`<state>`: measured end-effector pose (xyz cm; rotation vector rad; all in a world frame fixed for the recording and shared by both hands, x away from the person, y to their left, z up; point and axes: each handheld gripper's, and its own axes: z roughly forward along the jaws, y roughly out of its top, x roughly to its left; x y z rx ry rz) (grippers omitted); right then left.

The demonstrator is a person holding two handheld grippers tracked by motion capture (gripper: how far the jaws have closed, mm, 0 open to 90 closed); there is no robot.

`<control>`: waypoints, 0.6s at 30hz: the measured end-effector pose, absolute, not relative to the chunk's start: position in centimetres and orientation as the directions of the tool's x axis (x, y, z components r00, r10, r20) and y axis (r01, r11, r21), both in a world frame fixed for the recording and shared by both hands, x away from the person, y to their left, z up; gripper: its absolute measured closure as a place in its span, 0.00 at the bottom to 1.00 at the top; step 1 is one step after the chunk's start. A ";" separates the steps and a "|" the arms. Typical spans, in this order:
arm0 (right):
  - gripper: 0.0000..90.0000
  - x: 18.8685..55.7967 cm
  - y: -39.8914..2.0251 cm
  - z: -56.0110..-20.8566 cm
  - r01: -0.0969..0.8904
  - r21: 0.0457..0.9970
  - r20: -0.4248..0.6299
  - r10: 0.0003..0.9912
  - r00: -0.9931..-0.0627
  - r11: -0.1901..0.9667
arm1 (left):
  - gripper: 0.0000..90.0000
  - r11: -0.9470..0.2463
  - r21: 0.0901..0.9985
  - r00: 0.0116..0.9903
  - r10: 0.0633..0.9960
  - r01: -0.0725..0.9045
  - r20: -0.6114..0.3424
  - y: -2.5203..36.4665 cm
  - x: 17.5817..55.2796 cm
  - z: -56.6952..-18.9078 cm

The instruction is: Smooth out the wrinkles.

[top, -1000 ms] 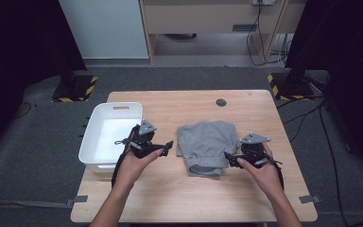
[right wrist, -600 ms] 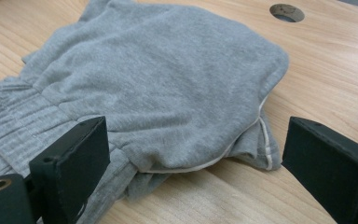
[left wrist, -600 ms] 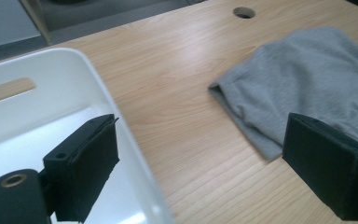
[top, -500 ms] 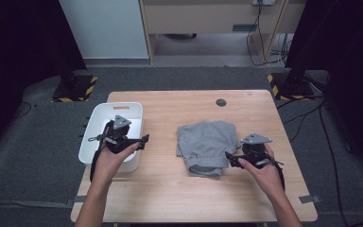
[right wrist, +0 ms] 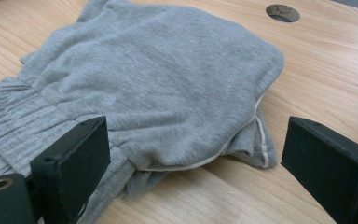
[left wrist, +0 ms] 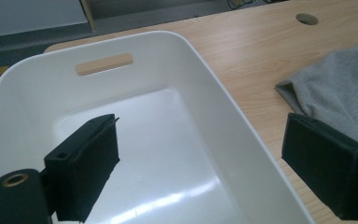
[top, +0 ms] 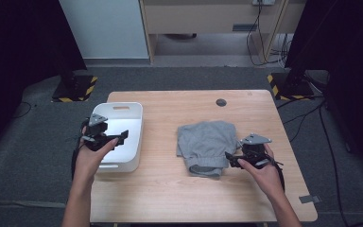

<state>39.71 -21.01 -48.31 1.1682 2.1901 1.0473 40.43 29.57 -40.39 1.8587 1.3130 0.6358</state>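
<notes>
A folded grey garment lies on the wooden table, right of centre. At the table's left edge stands a white plastic bin, empty inside. My left gripper hovers over the bin's near half, open, with nothing between its jaws. In the left gripper view the bin's bare floor lies under my left gripper, and the garment's corner is at the right. My right gripper sits at the garment's near right edge, open. In the right gripper view my right gripper frames the garment without pressing on it.
A round cable hole is in the table near its far edge. Dark stands with yellow-black striped bases are on the carpet beyond both far corners. Bare wood lies between bin and garment.
My left gripper has moved left, from the garment's left edge to above the white bin, still open and carrying nothing. The right gripper and the garment have stayed put.
</notes>
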 end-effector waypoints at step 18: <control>0.09 39.7 -20.9 -48.6 0.513 0.782 -0.023 0.840 -0.543 0.353 | 0.16 -0.104 0.814 0.232 0.972 0.571 -0.038 35.4 39.9 -40.7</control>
